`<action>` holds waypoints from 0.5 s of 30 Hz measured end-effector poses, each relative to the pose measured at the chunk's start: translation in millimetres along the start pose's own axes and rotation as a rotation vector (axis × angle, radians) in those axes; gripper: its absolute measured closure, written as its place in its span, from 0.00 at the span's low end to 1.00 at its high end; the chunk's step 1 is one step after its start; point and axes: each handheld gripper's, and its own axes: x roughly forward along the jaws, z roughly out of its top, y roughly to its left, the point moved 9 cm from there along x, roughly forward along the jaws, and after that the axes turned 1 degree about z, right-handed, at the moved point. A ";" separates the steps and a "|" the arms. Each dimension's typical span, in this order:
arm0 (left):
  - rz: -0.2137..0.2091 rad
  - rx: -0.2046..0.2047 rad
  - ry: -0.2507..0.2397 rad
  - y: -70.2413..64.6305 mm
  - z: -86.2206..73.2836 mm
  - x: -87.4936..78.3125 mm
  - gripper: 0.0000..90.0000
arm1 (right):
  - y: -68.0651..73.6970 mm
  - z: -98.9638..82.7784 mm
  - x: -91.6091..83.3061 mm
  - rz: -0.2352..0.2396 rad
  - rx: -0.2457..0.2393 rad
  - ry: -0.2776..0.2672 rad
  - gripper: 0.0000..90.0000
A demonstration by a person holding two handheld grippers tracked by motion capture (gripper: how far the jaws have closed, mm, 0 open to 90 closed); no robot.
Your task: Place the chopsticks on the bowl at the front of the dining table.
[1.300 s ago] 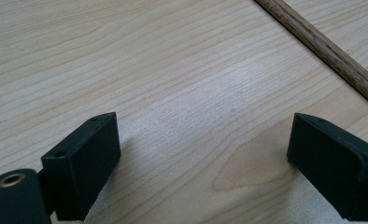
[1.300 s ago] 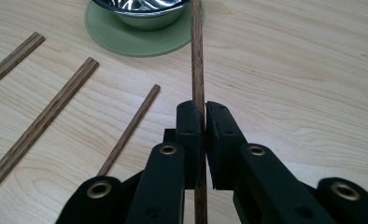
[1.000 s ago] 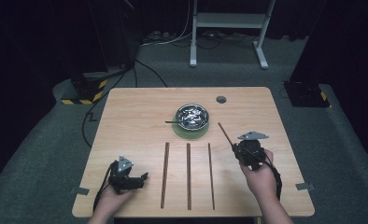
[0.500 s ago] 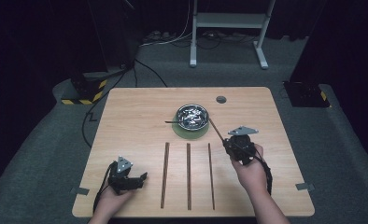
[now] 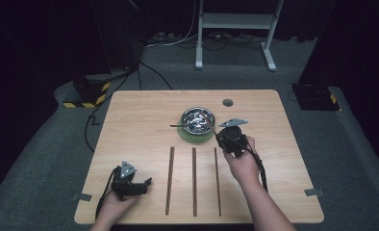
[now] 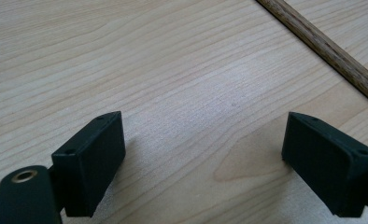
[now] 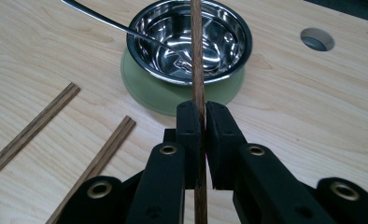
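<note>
Wooden stick (image 7: 197, 56) clamped in right gripper (image 7: 201, 122) jaws, over steel bowl (image 7: 229, 32); left gripper (image 6: 205, 163) jaws wide, empty, on worktop (image 5: 139, 130).

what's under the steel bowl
A round green mat lies under the steel bowl; its rim shows around the bowl's base. The mat's middle is covered by the bowl.
</note>
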 end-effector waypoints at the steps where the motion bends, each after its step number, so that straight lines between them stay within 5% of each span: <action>1: 0.000 0.000 0.000 0.0 0.0 0.0 0.15 | 0.0 0.0 0.0 0.000 0.000 0.000 0.93; 15: -0.003 0.001 -0.006 -1.0 1.2 1.4 0.15 | 7.0 37.2 44.9 0.003 0.009 0.023 0.94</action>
